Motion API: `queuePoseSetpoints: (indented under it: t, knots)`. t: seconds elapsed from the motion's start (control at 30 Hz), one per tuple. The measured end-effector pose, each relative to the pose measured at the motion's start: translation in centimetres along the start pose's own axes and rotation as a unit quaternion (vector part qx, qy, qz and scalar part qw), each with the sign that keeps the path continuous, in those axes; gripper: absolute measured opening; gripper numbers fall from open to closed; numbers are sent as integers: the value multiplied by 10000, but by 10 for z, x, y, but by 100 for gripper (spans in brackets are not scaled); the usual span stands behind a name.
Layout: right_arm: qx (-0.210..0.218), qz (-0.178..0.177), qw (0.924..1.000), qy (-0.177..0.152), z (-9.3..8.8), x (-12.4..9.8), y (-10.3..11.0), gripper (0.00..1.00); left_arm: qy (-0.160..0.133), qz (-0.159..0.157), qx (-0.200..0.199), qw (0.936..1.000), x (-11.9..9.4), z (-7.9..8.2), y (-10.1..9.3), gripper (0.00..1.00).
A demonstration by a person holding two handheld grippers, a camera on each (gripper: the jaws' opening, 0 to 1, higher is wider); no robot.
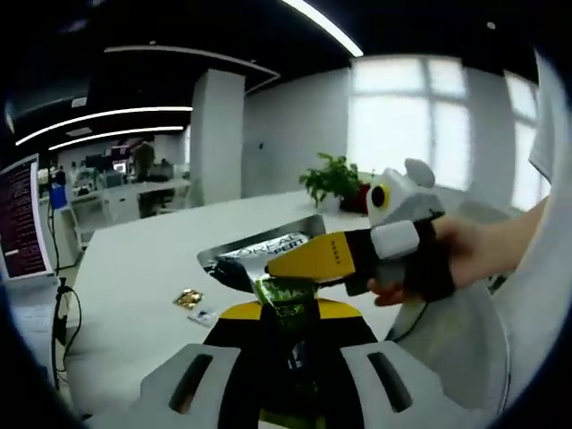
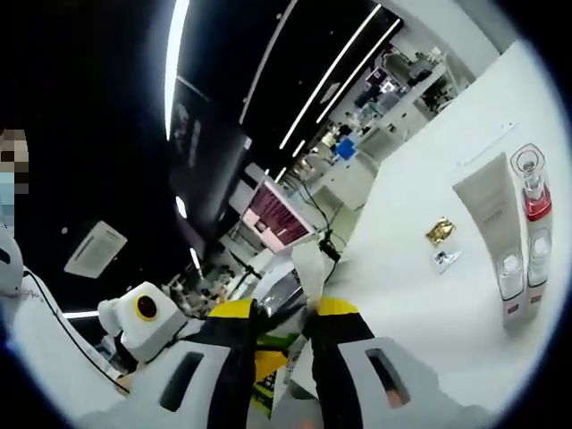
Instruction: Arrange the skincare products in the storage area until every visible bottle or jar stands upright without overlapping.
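Observation:
My left gripper (image 1: 286, 315) is shut on a crinkled dark green sachet (image 1: 284, 299) that stands up between its yellow jaws. Just above it, my right gripper (image 1: 302, 259), held by a hand coming in from the right, is shut on the edge of a silver and black L'Oréal packet (image 1: 259, 250). In the right gripper view, my right gripper (image 2: 284, 315) has green foil and a white packet edge (image 2: 309, 264) between its jaws. A white tube (image 2: 490, 214) and a clear bottle with a red band (image 2: 533, 192) lie side by side on the white table (image 2: 420, 304).
A small gold sachet (image 1: 188, 298) (image 2: 440, 231) and a tiny printed packet (image 1: 204, 313) (image 2: 444, 259) lie on the table (image 1: 134, 295). A potted plant (image 1: 335, 179) stands at the far edge. A monitor (image 1: 22, 219) is at the left, with a pillar (image 1: 217, 134) behind it.

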State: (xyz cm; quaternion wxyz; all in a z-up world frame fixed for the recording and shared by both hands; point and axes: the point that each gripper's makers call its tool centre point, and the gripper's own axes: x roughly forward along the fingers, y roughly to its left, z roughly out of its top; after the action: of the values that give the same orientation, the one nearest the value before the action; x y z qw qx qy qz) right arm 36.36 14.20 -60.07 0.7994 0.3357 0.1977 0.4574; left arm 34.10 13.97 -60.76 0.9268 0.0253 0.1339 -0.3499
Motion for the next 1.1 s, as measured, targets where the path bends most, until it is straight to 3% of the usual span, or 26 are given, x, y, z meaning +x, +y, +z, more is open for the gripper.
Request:
queuePoseSetpoints:
  t: [0.17, 0.27, 0.37, 0.47, 0.57, 0.7, 0.77, 0.83, 0.93, 1.1]
  knots:
    - [147, 48, 9999, -38, -2, 0, 4, 15, -61, -10, 226, 9997, -2, 0, -2, 20]
    - [9, 99, 9999, 17, -4, -2, 8, 11, -45, -5, 252, 9997, -3, -2, -1, 26]
    - [56, 65, 10000, -42, -2, -5, 6, 5, -86, -81, 145, 9998, -4, 0, -5, 43]
    - [87, 24, 9999, -85, 1, -9, 3, 4, -102, 16, 301, 9995, -7, 0, 0, 44]
    - [161, 81, 9998, -118, 6, -13, 3, 4, 23, 44, 288, 9996, -14, -4, 8, 38]
    - [54, 127, 9999, -54, 10, -16, 3, 4, -133, -55, 8, 9999, -24, 5, 16, 50]
    - [55, 359, 9993, -11, 11, -17, 8, 4, -106, -102, 10, 9999, -26, 5, 21, 51]
    - [18, 684, 9975, 161, 9, -18, 18, 4, -59, -373, -128, 9992, -29, 4, 21, 47]
    - [-217, 1158, 9920, 459, 5, -19, 33, 4, -105, -1134, -592, 9917, -32, 8, 11, 40]
    - [-363, 1632, 9838, 655, 3, -21, 50, 4, -97, -1441, -288, 9891, -35, 9, 10, 33]
